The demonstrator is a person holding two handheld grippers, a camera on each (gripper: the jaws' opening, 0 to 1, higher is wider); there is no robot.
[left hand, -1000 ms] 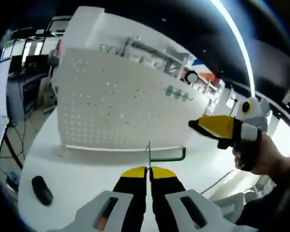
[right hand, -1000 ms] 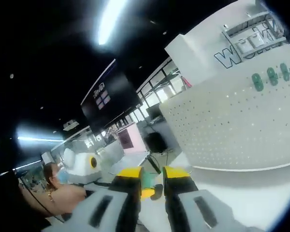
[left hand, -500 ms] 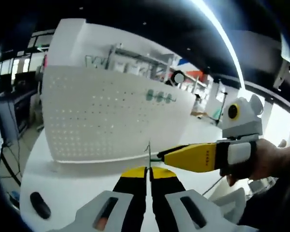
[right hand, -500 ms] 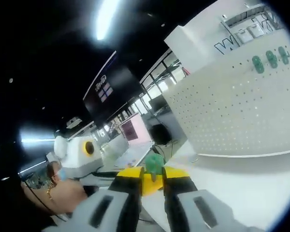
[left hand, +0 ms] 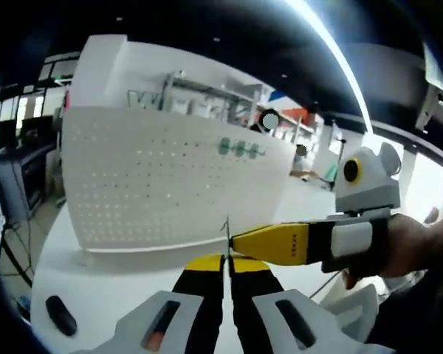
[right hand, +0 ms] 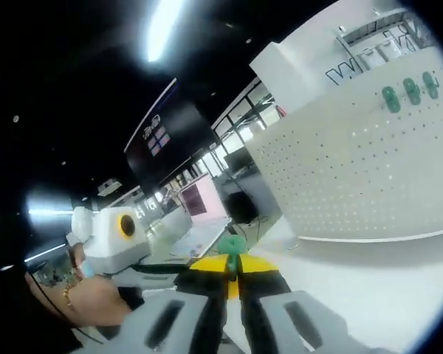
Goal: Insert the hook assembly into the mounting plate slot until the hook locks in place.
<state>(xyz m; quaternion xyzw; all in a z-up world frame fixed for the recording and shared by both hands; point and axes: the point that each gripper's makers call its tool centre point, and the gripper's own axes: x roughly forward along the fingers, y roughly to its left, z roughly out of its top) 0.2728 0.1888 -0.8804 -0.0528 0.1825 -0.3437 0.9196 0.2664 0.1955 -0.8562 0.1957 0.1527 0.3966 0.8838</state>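
— What's the setting?
— Dim hall with a long ceiling light strip (left hand: 332, 44), and a white surface (left hand: 125, 284) carrying an upright white pegboard (left hand: 155, 184) full of small holes. Three green hooks (left hand: 239, 148) sit in a row near its upper edge.
— And the left tongs (left hand: 227, 262)?
— Pressed together, pinching a thin metal wire of the hook (left hand: 227, 234), which stands up in front of the board.
— The right tongs (right hand: 232, 267)?
— Also pressed together on that hook; its green tip (right hand: 234, 244) pokes up between them. In the left gripper view they reach in from the right, held by a hand (left hand: 413, 247), touching the wire.
— Anything else?
— A small dark object (left hand: 61, 316) lies on the surface at lower left.
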